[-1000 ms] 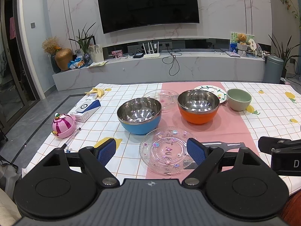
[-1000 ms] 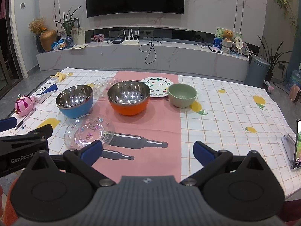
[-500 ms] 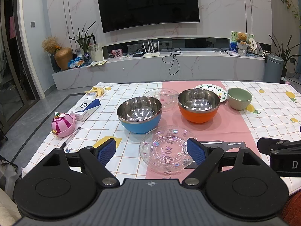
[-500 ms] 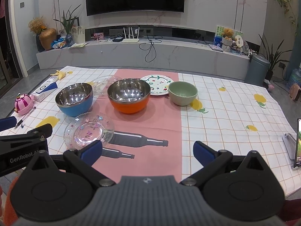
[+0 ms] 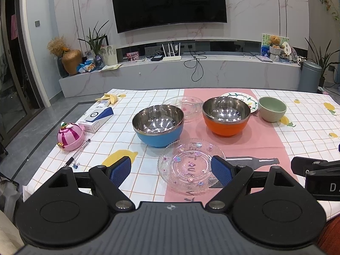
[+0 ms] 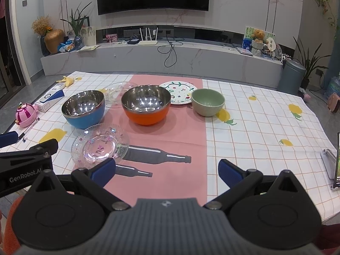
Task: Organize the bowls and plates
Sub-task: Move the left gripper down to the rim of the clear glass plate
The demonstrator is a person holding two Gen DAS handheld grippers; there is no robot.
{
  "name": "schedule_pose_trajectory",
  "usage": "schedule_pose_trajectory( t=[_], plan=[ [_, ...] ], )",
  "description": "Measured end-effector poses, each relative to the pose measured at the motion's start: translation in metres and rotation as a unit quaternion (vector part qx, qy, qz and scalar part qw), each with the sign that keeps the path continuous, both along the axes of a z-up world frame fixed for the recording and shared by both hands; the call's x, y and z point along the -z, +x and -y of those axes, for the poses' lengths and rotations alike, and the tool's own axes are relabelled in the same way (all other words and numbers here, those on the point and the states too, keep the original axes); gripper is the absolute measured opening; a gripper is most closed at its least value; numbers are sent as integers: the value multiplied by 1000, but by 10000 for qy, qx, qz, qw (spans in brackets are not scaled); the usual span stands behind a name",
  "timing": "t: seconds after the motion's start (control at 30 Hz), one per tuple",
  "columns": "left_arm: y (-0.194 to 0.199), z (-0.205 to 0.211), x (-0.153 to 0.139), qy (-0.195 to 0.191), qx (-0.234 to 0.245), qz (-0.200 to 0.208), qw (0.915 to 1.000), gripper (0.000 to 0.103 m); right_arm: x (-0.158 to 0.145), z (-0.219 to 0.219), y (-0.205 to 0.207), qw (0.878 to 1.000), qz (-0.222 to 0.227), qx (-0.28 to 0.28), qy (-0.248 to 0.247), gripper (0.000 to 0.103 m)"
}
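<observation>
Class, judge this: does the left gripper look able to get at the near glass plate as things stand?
Probably yes. The left gripper is open, the near glass plate lies just ahead of it, and nothing stands between; the blue bowl sits behind the plate.

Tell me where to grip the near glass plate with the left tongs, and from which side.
Grip the near glass plate by its scalloped rim at the near edge, coming in low from the front with the open left tongs. It lies flat on the tablecloth, so probably only the thin raised rim offers a hold.

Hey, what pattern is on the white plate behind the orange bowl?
Green vines with small red and dark motifs on the white plate, clearest in the right wrist view.
</observation>
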State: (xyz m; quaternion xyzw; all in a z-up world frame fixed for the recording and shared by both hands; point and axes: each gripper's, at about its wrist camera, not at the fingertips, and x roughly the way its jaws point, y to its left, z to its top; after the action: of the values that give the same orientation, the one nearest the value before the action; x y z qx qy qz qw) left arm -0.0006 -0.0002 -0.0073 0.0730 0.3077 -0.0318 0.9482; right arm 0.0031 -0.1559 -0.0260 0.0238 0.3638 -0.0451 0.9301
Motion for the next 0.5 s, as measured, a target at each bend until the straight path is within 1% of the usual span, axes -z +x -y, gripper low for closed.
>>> schedule_pose_trajectory(
  t=[0.13,0.2,0.27,0.3,0.37,0.4,0.47,0.5],
  plan=[
    [5,-5,4,-125,-26,-104,9999,99,6,1,1,9999,69,-35,117,100],
    [8,-10,6,-286,-16,-150,9995,96,11,3,3,9996,166,-37,230,100],
    [13,-15,10,-486,55,-194,9986,90,17,4,6,9993,176,-37,312,100],
    [16,-18,12,-575,63,-229,9981,89,20,3,9,9992,167,-47,350,100],
    [22,-21,17,-710,29,-330,9969,81,27,3,15,9988,167,-85,458,100],
    [26,-23,20,-761,1,-366,9964,79,30,2,19,9985,165,-114,514,99],
    [32,-27,26,-850,-62,-434,9954,74,37,-1,26,9981,148,-147,582,93],
    [36,-30,29,-937,-78,-466,9945,71,41,-4,30,9980,126,-161,594,84]
  ],
)
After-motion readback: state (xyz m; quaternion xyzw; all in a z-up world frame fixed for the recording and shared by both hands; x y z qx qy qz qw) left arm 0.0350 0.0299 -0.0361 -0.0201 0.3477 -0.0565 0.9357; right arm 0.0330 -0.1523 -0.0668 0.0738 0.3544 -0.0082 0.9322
